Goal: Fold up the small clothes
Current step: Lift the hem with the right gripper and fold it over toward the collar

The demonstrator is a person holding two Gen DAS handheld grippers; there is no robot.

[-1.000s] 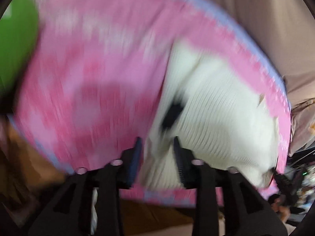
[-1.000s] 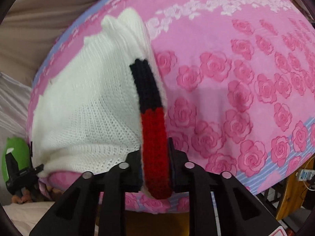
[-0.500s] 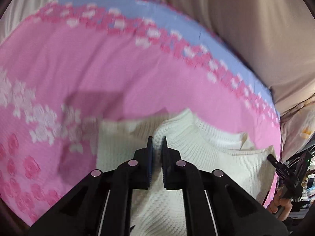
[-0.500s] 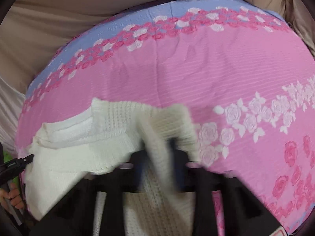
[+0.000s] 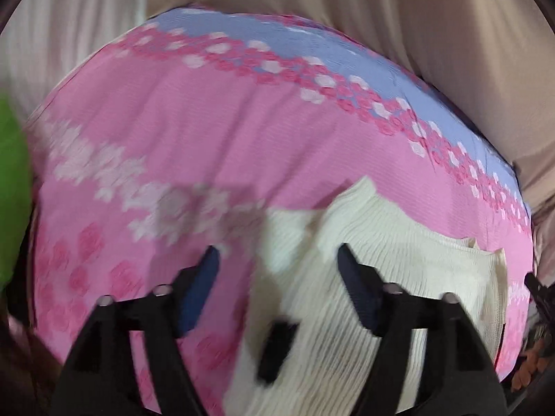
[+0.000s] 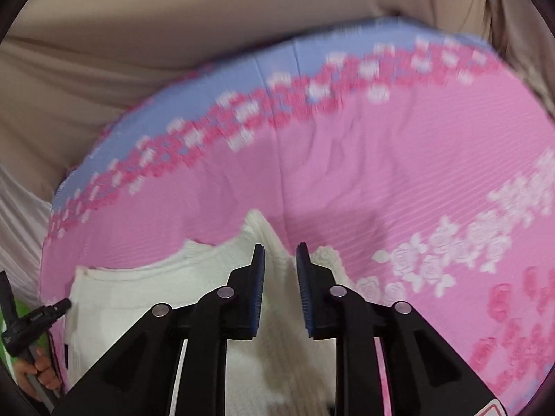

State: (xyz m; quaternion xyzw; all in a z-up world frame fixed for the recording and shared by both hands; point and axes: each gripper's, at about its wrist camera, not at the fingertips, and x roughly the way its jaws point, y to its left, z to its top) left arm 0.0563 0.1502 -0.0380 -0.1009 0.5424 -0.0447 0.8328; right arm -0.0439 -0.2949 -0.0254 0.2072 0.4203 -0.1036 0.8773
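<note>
A small white knitted sweater (image 5: 399, 263) lies on the pink rose-patterned cloth (image 5: 215, 128). In the left wrist view my left gripper (image 5: 277, 260) is open wide above the sweater's left edge and holds nothing. A black patch (image 5: 275, 350) of the sweater shows between its fingers. In the right wrist view the sweater (image 6: 145, 294) lies folded under my right gripper (image 6: 280, 258). That gripper's jaws stand apart over the sweater's far edge, with a fold of knit between them that neither pad presses.
The cloth has a blue border with pink and white flowers (image 6: 263, 69) at the far side. Beige fabric (image 6: 173, 17) lies beyond it. A green object (image 5: 10, 180) is at the left. The other gripper and a hand (image 6: 31, 329) show at lower left in the right wrist view.
Both grippers carried the sweater's part forward over the rest, then opened and let it go. The left jaws went from shut to wide open.
</note>
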